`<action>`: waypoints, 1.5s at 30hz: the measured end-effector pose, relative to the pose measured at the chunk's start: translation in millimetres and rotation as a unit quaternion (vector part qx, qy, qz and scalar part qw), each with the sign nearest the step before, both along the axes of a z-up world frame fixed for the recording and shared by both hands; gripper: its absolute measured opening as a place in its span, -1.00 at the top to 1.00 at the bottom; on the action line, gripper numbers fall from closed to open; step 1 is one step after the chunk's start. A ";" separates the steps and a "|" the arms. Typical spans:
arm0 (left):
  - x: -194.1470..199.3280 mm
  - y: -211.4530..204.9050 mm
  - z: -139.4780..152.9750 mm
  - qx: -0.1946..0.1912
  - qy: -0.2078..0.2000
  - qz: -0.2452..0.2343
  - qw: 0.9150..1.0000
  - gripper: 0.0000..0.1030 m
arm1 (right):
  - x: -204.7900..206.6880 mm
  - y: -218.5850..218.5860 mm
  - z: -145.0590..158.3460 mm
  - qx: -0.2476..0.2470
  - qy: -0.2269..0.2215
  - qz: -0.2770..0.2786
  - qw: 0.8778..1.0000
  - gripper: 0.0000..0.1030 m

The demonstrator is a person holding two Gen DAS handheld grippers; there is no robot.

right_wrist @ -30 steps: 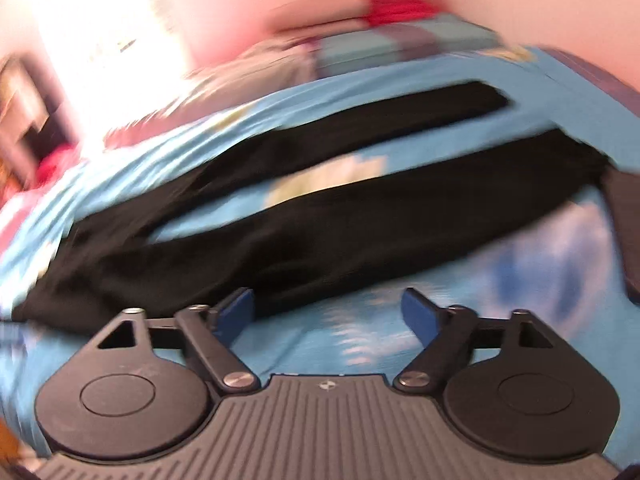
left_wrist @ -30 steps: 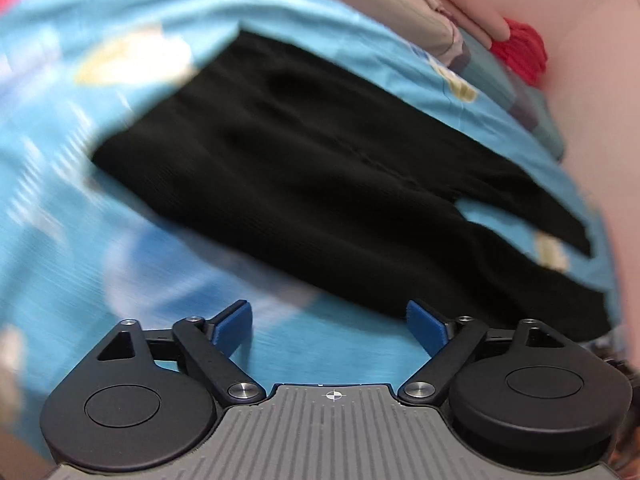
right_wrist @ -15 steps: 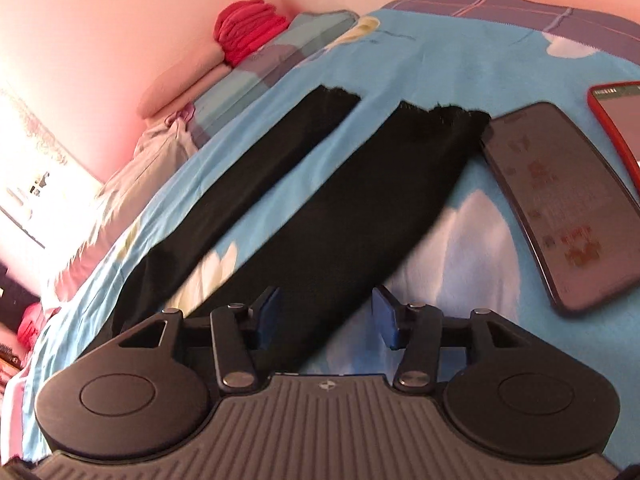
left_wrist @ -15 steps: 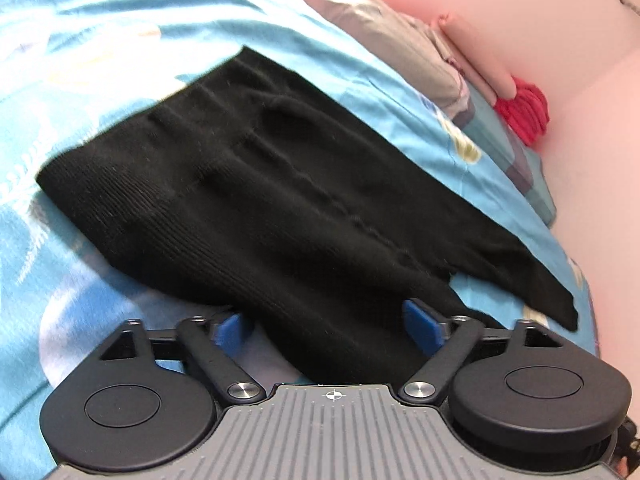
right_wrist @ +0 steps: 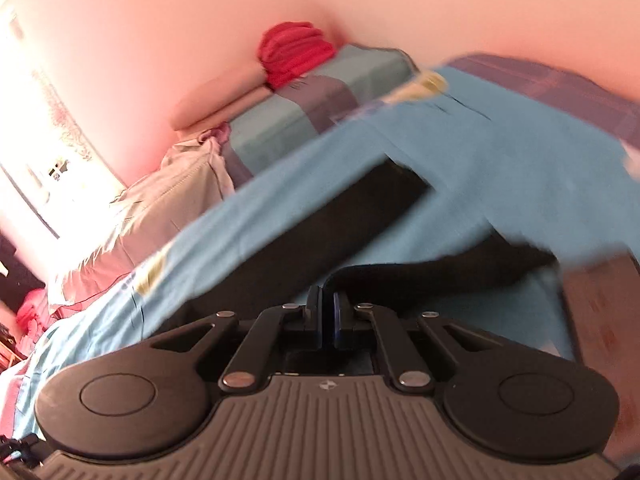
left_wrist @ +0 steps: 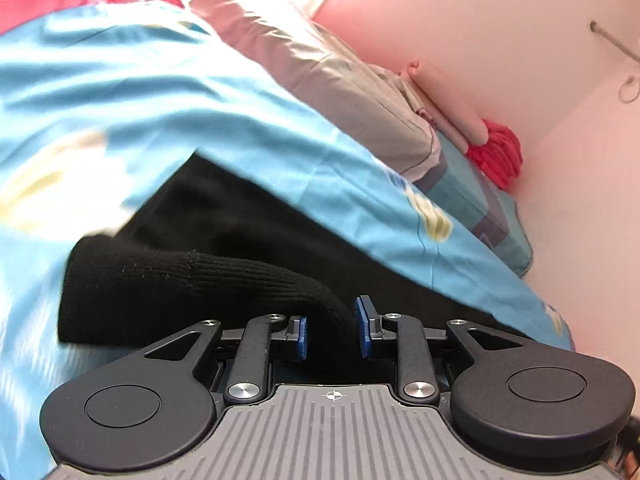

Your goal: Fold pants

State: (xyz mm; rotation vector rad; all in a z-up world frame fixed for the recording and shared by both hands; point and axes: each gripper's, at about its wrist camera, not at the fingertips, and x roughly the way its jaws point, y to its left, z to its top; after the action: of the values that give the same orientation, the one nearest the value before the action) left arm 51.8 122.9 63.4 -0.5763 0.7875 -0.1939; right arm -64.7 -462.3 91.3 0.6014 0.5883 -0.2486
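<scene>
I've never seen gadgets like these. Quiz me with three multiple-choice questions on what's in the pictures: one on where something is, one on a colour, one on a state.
1. Where do the pants lie?
A. on a wooden floor
B. on a blue bedsheet
C. in a basket

2. What colour is the bundle of cloth by the wall?
A. red
B. green
C. white

3. How is the right gripper?
A. wide open, nothing in it
B. shut on the pants
C. holding a phone

Answers:
1 B, blue sheet surrounds the black fabric.
2 A, it shows bright red in both views.
3 B, its pads pinch a lifted fold of black fabric.
</scene>
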 end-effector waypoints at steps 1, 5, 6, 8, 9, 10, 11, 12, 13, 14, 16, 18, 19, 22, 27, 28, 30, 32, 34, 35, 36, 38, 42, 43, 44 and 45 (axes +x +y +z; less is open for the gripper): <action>15.7 -2.1 -0.3 0.004 0.003 -0.006 1.000 -0.79 | 19.5 -3.2 2.2 -0.002 0.005 0.003 1.000 0.86; 92.4 -9.7 -19.5 0.025 0.052 -0.029 0.998 -0.77 | 107.5 -15.8 -7.1 -0.008 0.032 0.014 0.999 0.86; 108.6 -9.7 -25.7 0.026 0.065 -0.035 0.997 -0.74 | 130.3 -16.5 -14.0 -0.016 0.041 0.026 0.999 0.85; 129.4 -5.9 -37.1 0.018 0.097 -0.050 0.994 -0.87 | 164.5 -20.5 -31.3 -0.010 0.055 0.052 0.997 0.77; 131.9 -1.5 -40.2 0.000 0.109 -0.057 0.992 -0.90 | 170.0 -23.2 -36.2 -0.011 0.052 0.046 0.998 0.69; 130.0 2.9 -38.5 -0.012 0.105 -0.068 0.992 -0.95 | 170.6 -26.0 -36.8 -0.011 0.046 0.036 0.998 0.58; 125.4 6.6 -33.8 -0.016 0.093 -0.079 0.992 -0.97 | 167.7 -30.2 -37.0 -0.002 0.036 0.032 0.999 0.43; 121.5 10.6 -30.2 -0.019 0.082 -0.088 0.992 -0.99 | 160.5 -36.4 -36.1 0.011 0.021 0.026 0.999 0.00; 116.7 15.1 -24.7 -0.026 0.072 -0.095 0.993 -1.00 | 150.6 -41.5 -34.1 0.017 0.006 0.018 1.000 -0.29; 111.4 20.7 -19.6 -0.033 0.062 -0.095 0.993 -1.00 | 140.6 -43.9 -29.9 0.012 -0.003 0.010 1.000 -0.31; 99.2 32.7 -4.1 -0.020 0.026 -0.063 0.997 -1.00 | 118.7 -53.5 -21.0 -0.010 -0.012 -0.017 1.000 -0.29; 88.0 40.5 9.3 0.007 -0.012 -0.018 1.000 -1.00 | 100.9 -60.0 -15.0 -0.034 -0.008 -0.054 0.998 -0.30; 84.3 44.7 12.8 0.008 -0.019 -0.004 1.000 -1.00 | 95.0 -62.8 -15.4 -0.047 0.005 -0.069 0.997 -0.30; 76.2 49.6 16.3 0.008 -0.029 0.025 0.999 -1.00 | 89.2 -69.0 -26.6 -0.069 0.059 -0.105 0.990 -0.30; 53.8 17.8 14.3 0.136 -0.061 0.090 0.985 -1.00 | 94.9 -74.6 -50.9 -0.048 0.065 -0.113 0.990 -0.22; 49.9 9.4 11.0 0.155 -0.066 0.103 0.980 -1.00 | 99.7 -72.2 -54.4 -0.061 0.069 -0.112 0.989 -0.06; 45.8 -2.8 1.8 0.167 -0.065 0.120 0.976 -1.00 | 109.5 -64.8 -61.0 -0.089 0.088 -0.101 0.987 0.53; 46.4 -6.2 -8.2 0.166 -0.061 0.130 0.976 -1.00 | 111.6 -58.9 -63.5 -0.118 0.093 -0.090 0.984 0.84; 44.7 -11.2 -16.5 0.183 -0.064 0.143 0.970 -1.00 | 107.5 -63.0 -63.5 -0.131 0.099 -0.107 0.981 0.86; 44.1 -13.8 -20.1 0.199 -0.069 0.153 0.965 -1.00 | 101.9 -68.2 -64.4 -0.115 0.101 -0.117 0.981 0.86; 43.9 -15.9 -23.8 0.217 -0.074 0.161 0.960 -1.00 | 97.9 -73.6 -66.2 -0.094 0.100 -0.123 0.983 0.85; 41.9 -16.2 -24.0 0.244 -0.073 0.164 0.953 -1.00 | 89.6 -78.0 -63.6 -0.063 0.087 -0.140 0.984 0.81; 40.4 -4.4 -26.3 0.252 -0.067 0.191 0.946 -1.00 | 81.3 -31.7 -33.0 -0.162 0.068 -0.169 0.970 0.35; 37.4 0.4 -23.4 0.256 -0.067 0.209 0.942 -1.00 | 83.6 -7.9 -24.6 -0.187 0.055 -0.139 0.971 0.15; 34.5 5.4 -21.1 0.262 -0.068 0.227 0.936 -1.00 | 88.0 16.8 -18.1 -0.204 0.043 -0.097 0.973 0.06; 32.0 11.3 -18.3 0.270 -0.067 0.250 0.927 -1.00 | 94.0 45.6 -12.7 -0.221 0.030 -0.042 0.974 -0.08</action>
State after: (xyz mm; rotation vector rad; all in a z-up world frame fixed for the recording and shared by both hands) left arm 83.8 134.2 45.0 -0.2188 0.5045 0.4427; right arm 29.2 -416.7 78.6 0.1881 0.5432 -0.4638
